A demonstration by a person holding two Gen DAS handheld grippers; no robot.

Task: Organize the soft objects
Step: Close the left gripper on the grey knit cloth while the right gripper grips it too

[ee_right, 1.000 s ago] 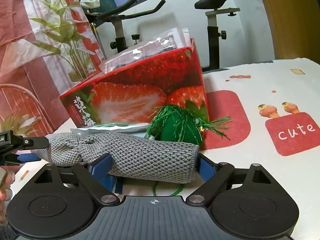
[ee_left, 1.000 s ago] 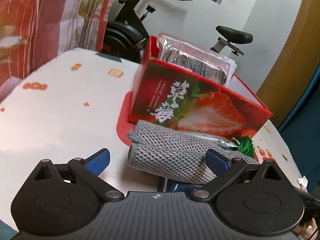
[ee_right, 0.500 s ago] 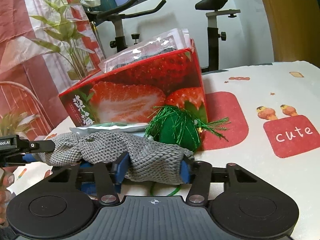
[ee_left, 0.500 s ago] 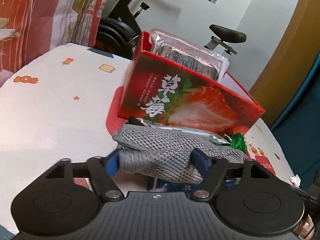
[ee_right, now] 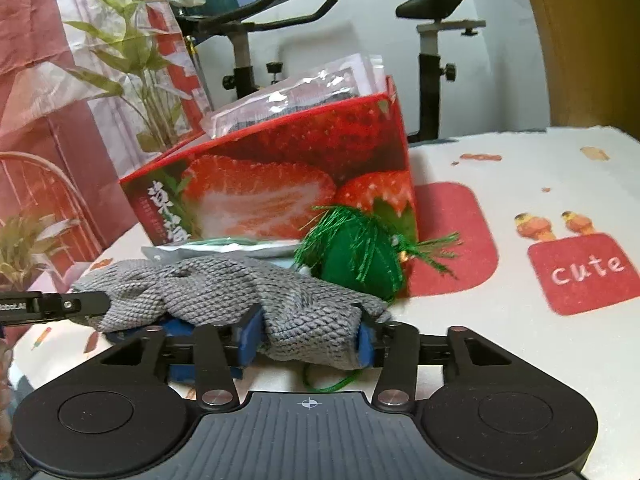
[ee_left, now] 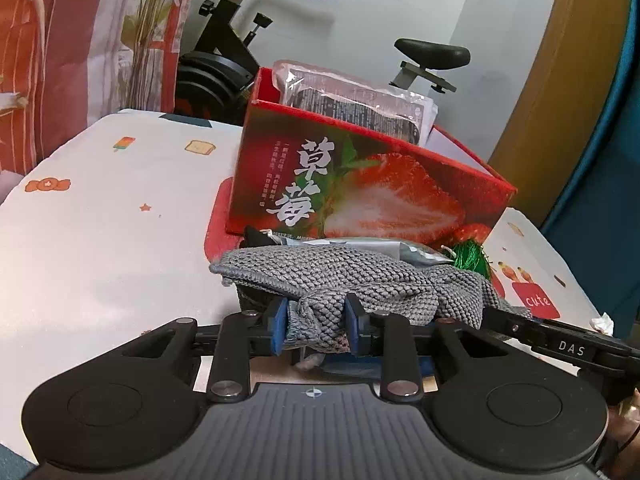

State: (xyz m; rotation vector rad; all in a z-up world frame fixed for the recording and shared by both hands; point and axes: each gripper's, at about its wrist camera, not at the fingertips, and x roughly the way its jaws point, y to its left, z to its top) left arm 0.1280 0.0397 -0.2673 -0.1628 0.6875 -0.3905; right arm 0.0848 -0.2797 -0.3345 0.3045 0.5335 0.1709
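Note:
A grey knitted cloth [ee_left: 344,276] lies bunched on the table in front of a red strawberry box [ee_left: 360,192]. My left gripper [ee_left: 316,330] is closing, and its blue pads squeeze one end of the cloth into a tight fold. The cloth's other end [ee_right: 304,316] sits pinched between the blue pads of my right gripper [ee_right: 308,340]. A green tasselled soft toy [ee_right: 360,256] rests against the box's corner, just behind the cloth. The box [ee_right: 280,184] holds clear plastic packets [ee_left: 352,100] that stick out of its top.
A flat silvery packet [ee_right: 224,248] lies between the cloth and the box. The table [ee_left: 100,240] has a white cover with red patches and small cartoon prints. An exercise bike [ee_left: 240,40] and patterned curtains [ee_right: 60,80] stand behind the table.
Both grippers went from wide apart around the cloth to closed on it. The cloth has been gathered into bunched folds at both ends.

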